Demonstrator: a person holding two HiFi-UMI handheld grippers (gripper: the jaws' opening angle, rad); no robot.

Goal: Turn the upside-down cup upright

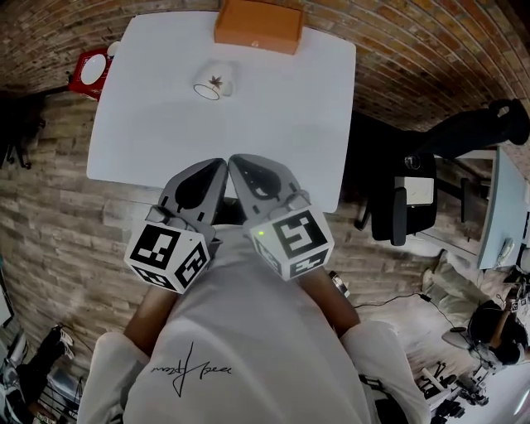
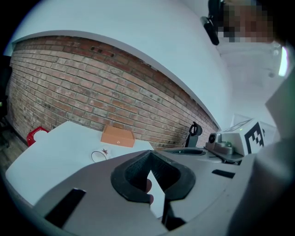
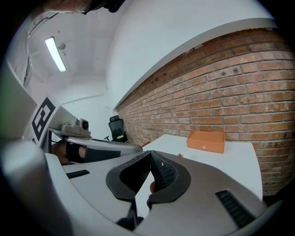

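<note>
The left gripper (image 2: 149, 154) has its two jaws together at the tips, and nothing is between them; only the small gap behind the tips shows a bit of the white desk (image 1: 273, 124). The right gripper (image 3: 150, 154) is the same: jaws closed on each other, holding nothing. In the head view both grippers are held close to the person's body, above the near edge of the desk, and the tip of the left gripper (image 1: 220, 165) is just beside the tip of the right gripper (image 1: 236, 161).

The cup (image 1: 214, 83) stands well apart from them, on the far part of the desk, a little to the left of the middle. It is white with a small dark leaf mark on its side. A dark-rimmed round end looks toward the person, but it is too small to tell whether this is the mouth or the base. Behind it, at the far edge by the brick wall, lies an orange box (image 1: 258, 23).

As a judgement, the task is at its very beginning. No gripper is near the cup, so the reach, the grasp, the turning and the setting down are all not yet done.
</note>
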